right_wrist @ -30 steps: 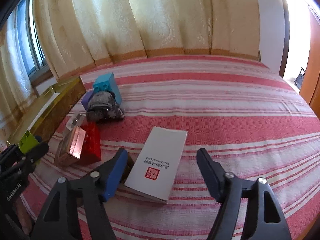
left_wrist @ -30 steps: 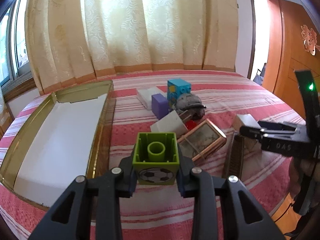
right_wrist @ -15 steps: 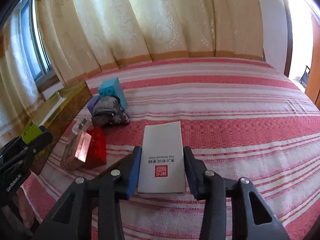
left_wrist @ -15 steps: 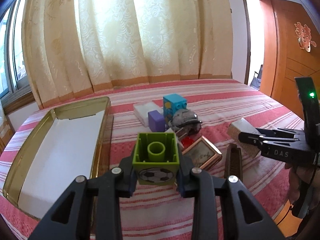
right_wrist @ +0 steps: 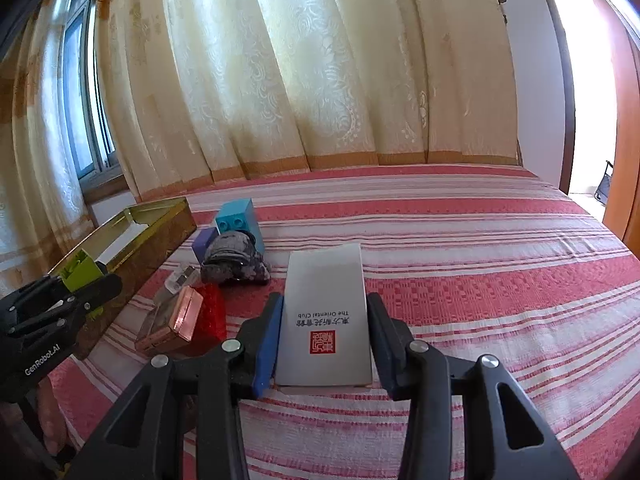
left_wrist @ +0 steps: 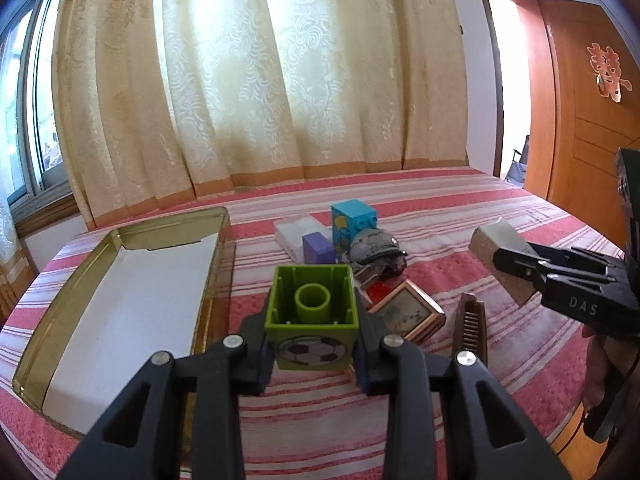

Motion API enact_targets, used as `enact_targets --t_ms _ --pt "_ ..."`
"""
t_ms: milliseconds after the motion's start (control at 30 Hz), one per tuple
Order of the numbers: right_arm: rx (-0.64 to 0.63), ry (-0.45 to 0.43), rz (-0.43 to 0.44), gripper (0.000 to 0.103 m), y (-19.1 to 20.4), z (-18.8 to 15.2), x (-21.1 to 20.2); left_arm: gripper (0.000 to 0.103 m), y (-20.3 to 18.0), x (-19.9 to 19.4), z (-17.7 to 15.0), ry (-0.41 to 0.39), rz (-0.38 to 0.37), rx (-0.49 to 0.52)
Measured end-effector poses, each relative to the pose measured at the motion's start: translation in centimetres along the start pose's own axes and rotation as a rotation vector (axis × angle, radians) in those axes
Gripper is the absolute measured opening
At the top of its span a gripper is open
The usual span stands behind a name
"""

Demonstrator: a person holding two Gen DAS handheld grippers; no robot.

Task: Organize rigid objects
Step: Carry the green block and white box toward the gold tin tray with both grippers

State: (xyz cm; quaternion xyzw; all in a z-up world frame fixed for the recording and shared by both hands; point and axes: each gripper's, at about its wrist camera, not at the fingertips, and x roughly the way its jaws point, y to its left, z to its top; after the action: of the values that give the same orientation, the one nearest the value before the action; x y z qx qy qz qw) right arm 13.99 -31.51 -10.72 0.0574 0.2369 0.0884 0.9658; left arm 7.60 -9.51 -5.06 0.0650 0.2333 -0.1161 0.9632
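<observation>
A: Green toy brick [left_wrist: 312,312] first: it sits hollow side up, squeezed between the left gripper [left_wrist: 314,346] pads, football print facing the camera, clear of the striped bedspread [left_wrist: 440,208].

B: And the right gripper [right_wrist: 325,336]?

A: Its jaws are clamped on the long sides of a white printed box [right_wrist: 326,316], red seal stamp on top. The far end of the box juts out past the fingertips [right_wrist: 269,320].

B: Going outward from the brick?

A: Left wrist view: at one o'clock lies a copper-framed picture [left_wrist: 408,312], touching a red brick [left_wrist: 378,290]; a ridged brown bar [left_wrist: 470,322] just right of it. Further toward twelve, a grey cap [left_wrist: 376,246], a purple block [left_wrist: 318,248], a blue brick [left_wrist: 352,224] and a white box [left_wrist: 296,232], all huddled together. At nine to ten o'clock is the gold tray [left_wrist: 52,328], white liner bare.

B: So the tray is the likely destination?

A: I'd judge so. Swing the brick toward nine o'clock, clear the raised rim before lowering, set it in a far corner and only then part the jaws. The box is long, so lay it flat along a wall, and keep the two grippers well apart over the tray.
</observation>
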Motion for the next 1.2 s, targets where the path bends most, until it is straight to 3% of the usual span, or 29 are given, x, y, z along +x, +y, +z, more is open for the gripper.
enact_targets --t_ms 267,1200 --pt "0.003 -0.044 0.011 0.044 0.0 -0.3 -0.7 0.030 -0.6 -0.5 -0.2 -0.034 0.025 0.028" --pt "-0.047 -0.198 0.001 0.044 0.8 -0.9 -2.8 0.030 0.5 -1.8 -0.2 -0.127 0.029 -0.036"
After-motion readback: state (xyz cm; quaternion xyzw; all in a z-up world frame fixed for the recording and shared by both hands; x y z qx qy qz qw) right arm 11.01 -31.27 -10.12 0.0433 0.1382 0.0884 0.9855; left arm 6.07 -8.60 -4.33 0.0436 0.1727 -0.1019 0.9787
